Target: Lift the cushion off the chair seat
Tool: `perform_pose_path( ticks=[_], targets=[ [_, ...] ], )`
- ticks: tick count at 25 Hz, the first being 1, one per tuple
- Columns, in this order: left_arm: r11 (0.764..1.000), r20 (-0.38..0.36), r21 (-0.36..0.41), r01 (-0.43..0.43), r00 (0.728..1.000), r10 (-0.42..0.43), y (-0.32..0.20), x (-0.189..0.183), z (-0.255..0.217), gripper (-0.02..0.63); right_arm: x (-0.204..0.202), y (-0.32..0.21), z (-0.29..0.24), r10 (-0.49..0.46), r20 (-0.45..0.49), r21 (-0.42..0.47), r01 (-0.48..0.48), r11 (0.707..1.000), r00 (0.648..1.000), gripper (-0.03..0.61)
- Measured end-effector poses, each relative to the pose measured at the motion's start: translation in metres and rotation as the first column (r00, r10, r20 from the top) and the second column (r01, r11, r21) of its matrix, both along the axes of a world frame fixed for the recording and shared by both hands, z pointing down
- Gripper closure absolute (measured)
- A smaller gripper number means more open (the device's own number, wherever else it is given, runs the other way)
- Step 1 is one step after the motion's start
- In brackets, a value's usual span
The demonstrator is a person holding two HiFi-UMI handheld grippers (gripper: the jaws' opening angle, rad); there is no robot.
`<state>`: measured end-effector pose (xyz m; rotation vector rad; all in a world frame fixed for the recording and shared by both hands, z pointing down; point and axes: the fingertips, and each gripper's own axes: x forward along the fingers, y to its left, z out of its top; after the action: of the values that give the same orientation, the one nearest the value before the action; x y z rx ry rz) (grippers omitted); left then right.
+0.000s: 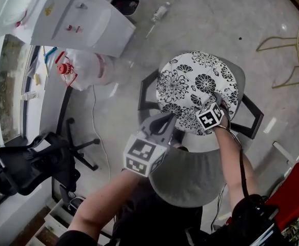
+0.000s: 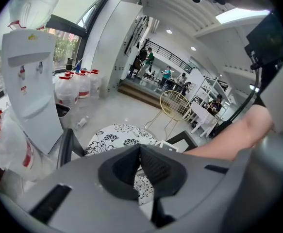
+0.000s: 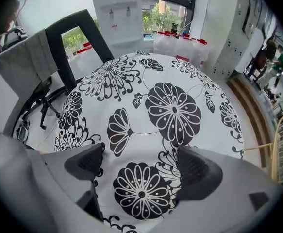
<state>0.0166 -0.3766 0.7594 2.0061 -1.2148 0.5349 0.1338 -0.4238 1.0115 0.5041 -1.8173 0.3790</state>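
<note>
right gripper (image 3: 141, 166) spread over round black-and-white floral cushion (image 1: 186, 80), 5 o'clock | left gripper (image 2: 140, 152) pressed together | risk: flat fabric, pads slip

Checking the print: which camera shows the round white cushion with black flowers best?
The right gripper view: the round white flower-printed cushion fills the frame, close and sharp. The head view shows it nearly whole but small; the left gripper view, only a slice.

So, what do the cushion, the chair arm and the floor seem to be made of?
The cushion looks like matte fabric, white with printed black flowers. The chair arm is black and smooth, metal or plastic; I cannot tell which. The floor seems polished concrete or stone: grey, mottled, with soft reflections.
</note>
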Motion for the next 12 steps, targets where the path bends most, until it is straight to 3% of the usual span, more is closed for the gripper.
perform_pose_path(
  ticks=[3,8,12],
  targets=[
    [1.0,-0.01,0.001,-0.006,1.0,0.006,0.002,0.002,-0.003,0.606,0.0,0.003,0.0,0.011,-0.015,-0.005,-0.011,1.0,1.0,0.088],
    [1.0,-0.023,0.005,-0.019,1.0,0.019,0.009,0.004,-0.009,0.607,0.0,0.01,0.0,0.041,-0.036,0.001,-0.041,0.999,0.999,0.156],
    [1.0,-0.027,0.009,-0.029,0.999,0.029,0.016,0.003,-0.014,0.607,-0.006,0.021,-0.006,0.07,-0.032,-0.008,-0.07,0.998,0.997,0.271]
  ],
)
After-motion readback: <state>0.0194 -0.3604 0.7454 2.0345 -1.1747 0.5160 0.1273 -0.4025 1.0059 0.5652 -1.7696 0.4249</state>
